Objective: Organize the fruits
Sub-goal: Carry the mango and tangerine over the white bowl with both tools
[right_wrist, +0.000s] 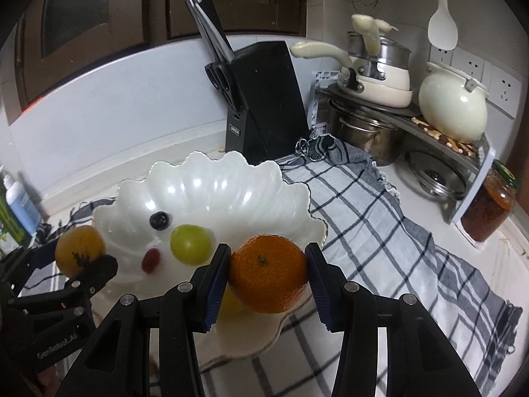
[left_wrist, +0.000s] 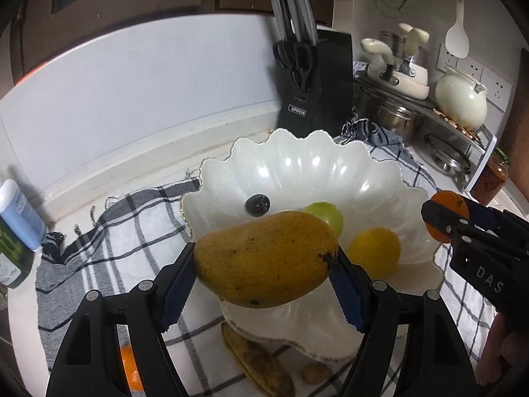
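Left gripper [left_wrist: 264, 264] is clamped on the mango [left_wrist: 266, 258], pads pressing both ends, so the fruit's long axis runs straight across between the jaws, roughly level, its spotted tip toward the right pad. It's held above the near rim of the scalloped white bowl [left_wrist: 330, 168]. Right gripper [right_wrist: 267, 273] is closed on the orange [right_wrist: 268, 273], stem dimple facing the camera, held over the bowl's near right edge. In the bowl: a green grape [right_wrist: 190, 244], a dark grape [right_wrist: 160, 220], a small red fruit [right_wrist: 151, 260] and a yellow fruit [left_wrist: 374, 253]. The bowl sits on a checked cloth [right_wrist: 380, 218] on the desk [left_wrist: 205, 129]. A spotted banana [left_wrist: 258, 364] lies on the cloth in front of the bowl, long axis angled toward the camera.
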The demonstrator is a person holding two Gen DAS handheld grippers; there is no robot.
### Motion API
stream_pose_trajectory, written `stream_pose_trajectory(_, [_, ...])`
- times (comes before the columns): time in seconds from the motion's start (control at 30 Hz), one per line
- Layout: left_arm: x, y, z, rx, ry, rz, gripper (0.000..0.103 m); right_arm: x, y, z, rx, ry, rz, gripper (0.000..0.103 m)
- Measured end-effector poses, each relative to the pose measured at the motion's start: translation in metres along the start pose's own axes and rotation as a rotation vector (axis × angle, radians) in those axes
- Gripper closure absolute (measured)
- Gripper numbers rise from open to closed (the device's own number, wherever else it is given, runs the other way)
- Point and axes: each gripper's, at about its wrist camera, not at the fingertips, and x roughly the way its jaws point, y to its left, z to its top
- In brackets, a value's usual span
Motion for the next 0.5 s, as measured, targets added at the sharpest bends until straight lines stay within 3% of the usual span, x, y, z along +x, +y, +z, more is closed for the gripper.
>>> stream_pose_trajectory(0.5, [0.034, -0.006, -0.003, 0.000, 0.073, -0.004, 0.026, 0.035, -0.001, 0.003, 0.003, 0.057, 0.044, 0.055])
